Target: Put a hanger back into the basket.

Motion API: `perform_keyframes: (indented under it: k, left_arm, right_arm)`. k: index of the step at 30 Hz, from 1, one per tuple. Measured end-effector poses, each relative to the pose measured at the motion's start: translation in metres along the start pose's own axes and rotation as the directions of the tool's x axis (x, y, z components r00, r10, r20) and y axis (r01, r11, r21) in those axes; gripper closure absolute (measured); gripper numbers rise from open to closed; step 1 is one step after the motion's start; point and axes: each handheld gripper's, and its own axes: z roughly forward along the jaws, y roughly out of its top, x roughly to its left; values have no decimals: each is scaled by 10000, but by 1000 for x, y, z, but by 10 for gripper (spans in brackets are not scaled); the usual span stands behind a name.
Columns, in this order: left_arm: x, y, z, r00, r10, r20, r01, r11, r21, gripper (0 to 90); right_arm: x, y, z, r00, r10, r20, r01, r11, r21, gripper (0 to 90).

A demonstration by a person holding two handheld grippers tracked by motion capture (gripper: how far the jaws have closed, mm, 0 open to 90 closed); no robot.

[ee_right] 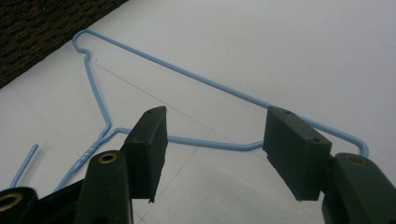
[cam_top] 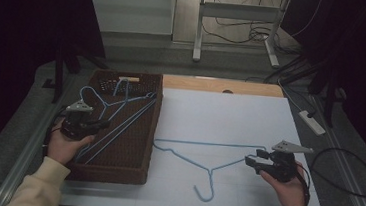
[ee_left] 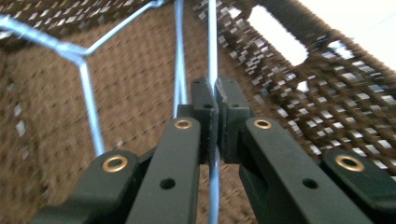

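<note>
A: Start with the left gripper [cam_top: 103, 124]. What is it doing?

B: Its jaws are clamped tight on a thin wire of a blue hanger in the basket [ee_left: 213, 56], which sits in the brown woven basket [cam_top: 129, 176] at the left of the table. A second hanger lies in there too, its wires crossing the first.

A: And the right gripper [ee_right: 212, 154]?

B: Its jaws stand apart with nothing between the pads. It hovers just over the right shoulder of the blue hanger on the mat [cam_top: 186, 156], which lies flat with its hook toward the person.

A: How will these hangers handle?

B: Light, I judge, and springy rather than rigid; thin coated wire is likely slippery and may swivel in a narrow grip. A straight run of the bottom bar or a shoulder looks the safest hold. In the basket the crossed wires could snag and drag the neighbour along.

A: The surroundings?

B: A pale mat [cam_top: 230, 117] covers the table [cam_top: 222, 85], whose wooden edge shows at the far side. Beyond are a dim floor, metal frame legs [cam_top: 198, 29], loose cables and a power strip [cam_top: 312, 122].
</note>
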Motion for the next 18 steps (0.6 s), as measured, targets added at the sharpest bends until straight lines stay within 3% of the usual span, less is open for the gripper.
perform_keyframes:
  k: [5,9,14,16,18]
  left_arm:
    - [11,-3,7,9961,-608,-636,672,9924,1035,867]
    - [16,-4,13,9897,-666,-1268,855,9850,1500,866]
    - [15,-3,15,9852,-524,-1632,785,9843,1582,844]
    - [12,-2,13,9816,-346,-1880,622,9878,1427,739]
    - [9,-1,9,9826,-142,-1854,332,9944,1002,679]
  right_arm:
    - [1,0,0,10000,-13,53,13,10000,14,407]
    - [1,0,1,10000,-32,69,31,10000,38,407]
    - [1,0,1,10000,-50,61,50,10000,73,406]
    - [1,0,1,10000,-52,50,52,10000,71,406]
    - [1,0,1,10000,-59,59,59,10000,60,406]
